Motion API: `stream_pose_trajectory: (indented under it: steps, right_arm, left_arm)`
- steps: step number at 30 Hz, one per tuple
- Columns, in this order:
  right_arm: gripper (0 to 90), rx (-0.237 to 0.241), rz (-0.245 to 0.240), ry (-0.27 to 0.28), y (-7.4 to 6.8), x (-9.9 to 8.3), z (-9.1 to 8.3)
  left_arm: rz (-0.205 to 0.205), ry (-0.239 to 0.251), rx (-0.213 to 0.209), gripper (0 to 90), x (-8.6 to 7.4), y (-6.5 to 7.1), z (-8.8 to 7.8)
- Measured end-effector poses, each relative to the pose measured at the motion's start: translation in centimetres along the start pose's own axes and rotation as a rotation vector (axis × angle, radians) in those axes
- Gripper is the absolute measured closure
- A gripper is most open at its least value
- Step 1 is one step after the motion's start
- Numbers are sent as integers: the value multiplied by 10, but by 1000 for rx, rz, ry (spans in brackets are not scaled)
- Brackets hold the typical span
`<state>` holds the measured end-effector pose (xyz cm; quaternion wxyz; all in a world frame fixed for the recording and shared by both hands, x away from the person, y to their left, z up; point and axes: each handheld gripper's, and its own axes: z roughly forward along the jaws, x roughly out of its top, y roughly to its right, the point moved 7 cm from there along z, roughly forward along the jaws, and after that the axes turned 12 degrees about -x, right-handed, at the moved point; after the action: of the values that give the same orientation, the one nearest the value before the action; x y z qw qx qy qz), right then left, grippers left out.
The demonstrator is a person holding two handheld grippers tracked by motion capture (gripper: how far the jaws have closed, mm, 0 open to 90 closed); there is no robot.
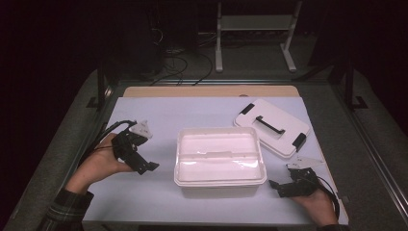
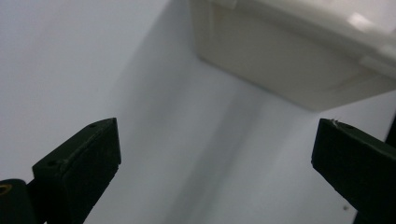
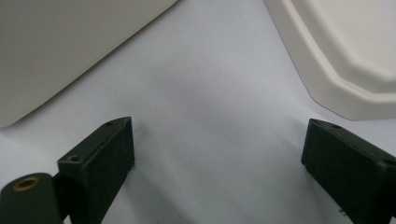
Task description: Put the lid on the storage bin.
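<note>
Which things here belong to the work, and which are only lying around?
Belonging to the work:
- open white box
- white lid with black handle, lying beside the box
- left claw and right claw, both open

Lying around:
- cables on the floor
- white frame behind the table

No legible text or labels.

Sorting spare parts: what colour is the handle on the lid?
Black, on the white lid; clearest in the high view.
</note>
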<state>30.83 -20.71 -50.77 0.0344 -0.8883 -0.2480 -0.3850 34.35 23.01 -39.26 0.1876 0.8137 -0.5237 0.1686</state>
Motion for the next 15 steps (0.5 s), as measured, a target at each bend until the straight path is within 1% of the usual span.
stream_pose_trajectory:
  steps: [3,4,5,6,9,13,15]
  right_arm:
    - [92,0,-14,-27,-1,2,0]
    - [115,-5,-19,-30,-1,4,-1]
    - [136,-2,-21,-27,-1,5,-1]
    - [136,0,-18,-28,-1,6,-1]
    - [136,2,-11,-21,-1,11,-3]
    - [136,1,-14,-20,2,16,-5]
    - [136,3,-16,-9,5,22,-6]
  left_arm:
    - [-25,6,13,6,-18,-2,12]
    - [-34,5,20,6,-24,-3,16]
    - [-42,8,21,6,-29,-4,20]
    - [-55,14,19,6,-36,-4,26]
    - [-78,24,31,4,-50,-8,35]
    - [-91,42,44,0,-66,-9,46]
    - [-98,40,55,0,-73,-10,51]
